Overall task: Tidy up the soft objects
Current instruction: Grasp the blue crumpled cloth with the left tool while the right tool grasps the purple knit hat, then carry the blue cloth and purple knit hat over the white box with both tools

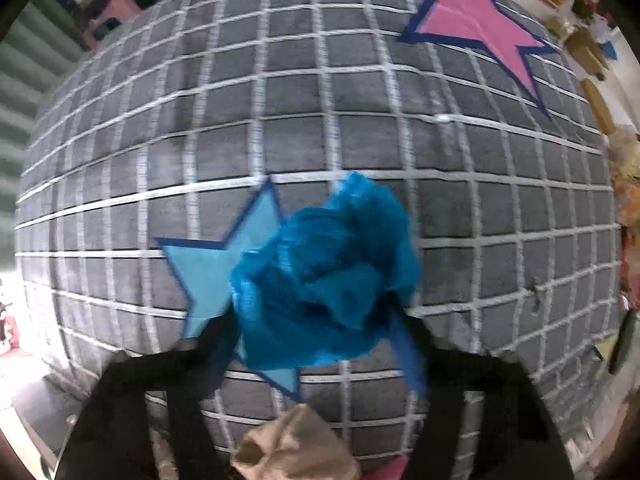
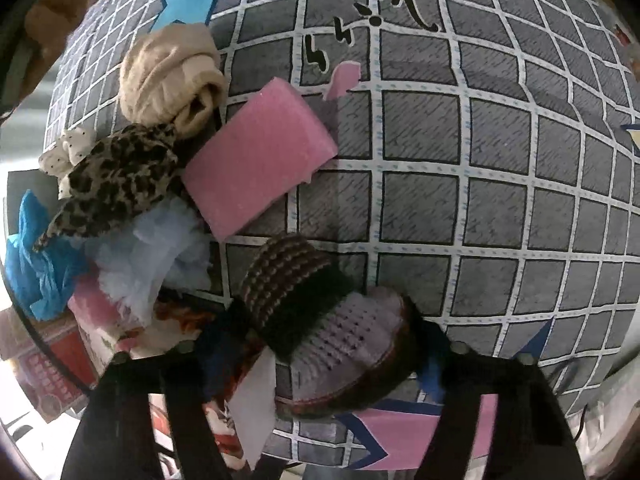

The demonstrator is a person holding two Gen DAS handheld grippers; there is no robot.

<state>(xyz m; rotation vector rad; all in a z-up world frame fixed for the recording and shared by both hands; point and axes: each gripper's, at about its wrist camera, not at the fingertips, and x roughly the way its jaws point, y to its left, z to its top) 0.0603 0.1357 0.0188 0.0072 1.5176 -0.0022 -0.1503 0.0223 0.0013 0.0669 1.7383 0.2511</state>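
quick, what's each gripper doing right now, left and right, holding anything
left gripper: shut on the blue crumpled cloth, over the light blue star.
right gripper: shut on the striped knitted piece.

The right gripper (image 2: 320,356) is hanging over the grid mat (image 2: 500,200) with its fingers sitting around a striped knitted piece (image 2: 320,308). A pink foam block (image 2: 260,164) is lying just above it, and a beige roll (image 2: 172,80), leopard scrap (image 2: 116,180) and blue crumple (image 2: 36,268) are piling up at the mat's left edge.
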